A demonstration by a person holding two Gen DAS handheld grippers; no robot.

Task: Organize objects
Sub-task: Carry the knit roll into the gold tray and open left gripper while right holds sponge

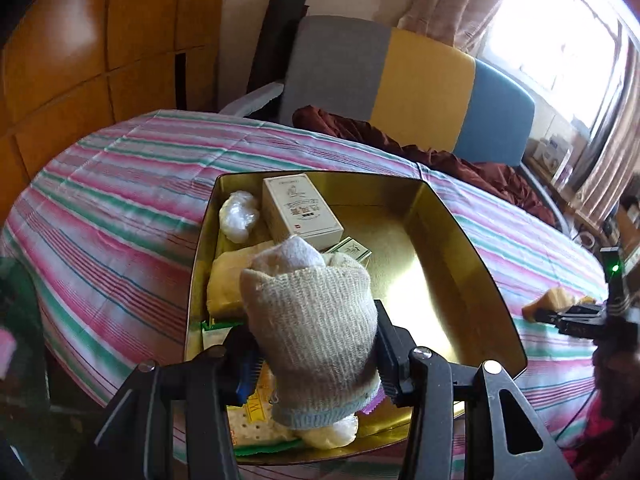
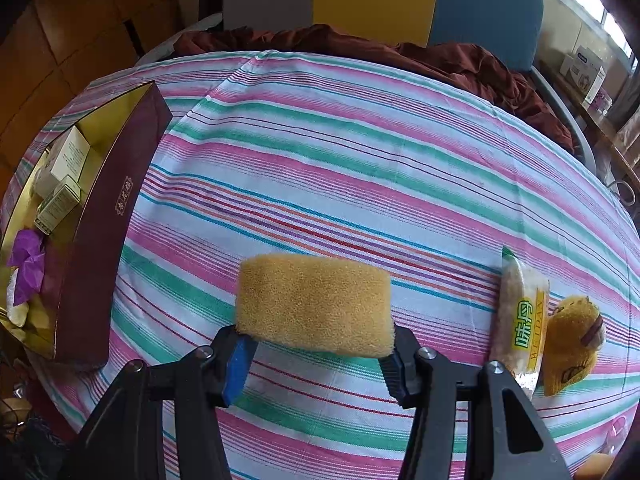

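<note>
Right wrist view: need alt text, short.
The right gripper holds a yellow sponge above a striped tablecloth. A maroon box with small cartons sits at left; a snack packet and a yellow plush toy lie at right.

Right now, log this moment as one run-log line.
left gripper: holds knitted beige glove over gold-lined tin box | right gripper: holds yellow sponge block above striped cloth
</note>
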